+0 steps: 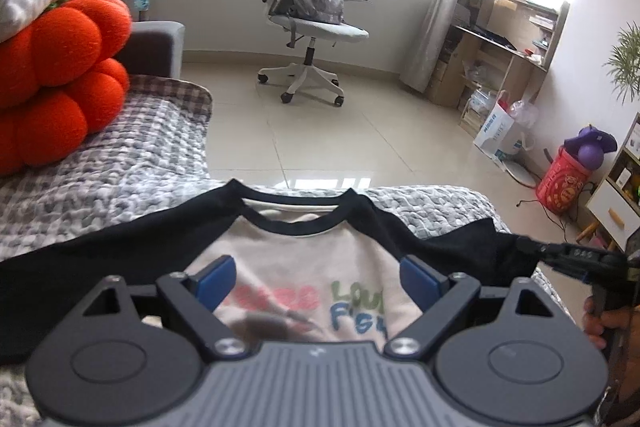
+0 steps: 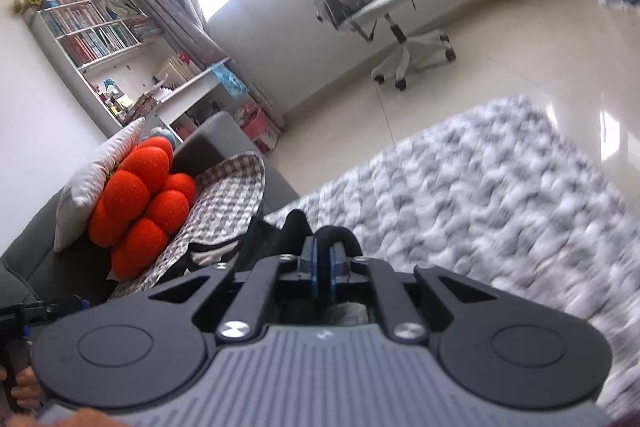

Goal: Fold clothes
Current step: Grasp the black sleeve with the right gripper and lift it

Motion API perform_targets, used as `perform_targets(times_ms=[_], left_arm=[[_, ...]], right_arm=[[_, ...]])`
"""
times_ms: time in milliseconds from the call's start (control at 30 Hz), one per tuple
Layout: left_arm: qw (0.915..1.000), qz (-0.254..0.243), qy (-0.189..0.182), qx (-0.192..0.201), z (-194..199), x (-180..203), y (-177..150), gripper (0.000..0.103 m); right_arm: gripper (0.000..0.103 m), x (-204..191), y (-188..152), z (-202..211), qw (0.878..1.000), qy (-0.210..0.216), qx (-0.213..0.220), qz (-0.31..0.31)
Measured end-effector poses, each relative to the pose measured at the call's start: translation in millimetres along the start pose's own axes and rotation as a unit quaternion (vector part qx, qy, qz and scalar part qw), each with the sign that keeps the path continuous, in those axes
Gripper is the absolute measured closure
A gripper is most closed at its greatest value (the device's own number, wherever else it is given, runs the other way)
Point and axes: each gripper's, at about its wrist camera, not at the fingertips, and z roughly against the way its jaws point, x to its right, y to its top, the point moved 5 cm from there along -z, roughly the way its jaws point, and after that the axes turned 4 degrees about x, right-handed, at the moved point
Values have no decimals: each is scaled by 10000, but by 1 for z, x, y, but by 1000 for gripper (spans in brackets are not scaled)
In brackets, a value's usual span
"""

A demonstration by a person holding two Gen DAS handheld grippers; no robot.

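The right tool (image 2: 323, 269) is clamped on the shirt's black sleeve (image 2: 340, 239); the left tool (image 1: 316, 281) is wide apart above the shirt (image 1: 304, 267). Next, fold that sleeve inward

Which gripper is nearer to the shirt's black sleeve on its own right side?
Right. The right gripper is shut on the black sleeve at its end; the left gripper hangs open over the shirt's cream front, away from it.

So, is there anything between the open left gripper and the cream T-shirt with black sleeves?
Nothing visible. The left gripper hangs open just above the cream T-shirt with black sleeves, which lies spread on the grey knitted blanket. The orange plush cushion sits off to the side.
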Motion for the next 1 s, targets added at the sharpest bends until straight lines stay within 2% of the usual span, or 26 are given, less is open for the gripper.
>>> perform_targets(times_ms=[233,333,433,667,900,1000], left_arm=[[10000,3,-78,-34,-13,10,-9,13],[10000,46,-68,-51,-15,7,-15,13],[9999,80,-59,-53,-14,3,-21,13],[9999,164,-7,-40,-4,-13,-32,13],[9994,327,24,78,11,-38,-46,13],[9990,414,62,129,17,-49,-55,13]], right_arm=[[96,9,32,23,9960,-610,440,488],[96,21,41,21,9910,-1064,477,660],[96,37,47,18,9807,-1652,467,932],[96,80,44,16,9546,-2726,197,1183],[96,110,19,6,9286,-3475,-396,1242],[95,110,12,5,9309,-3478,-307,1069]])
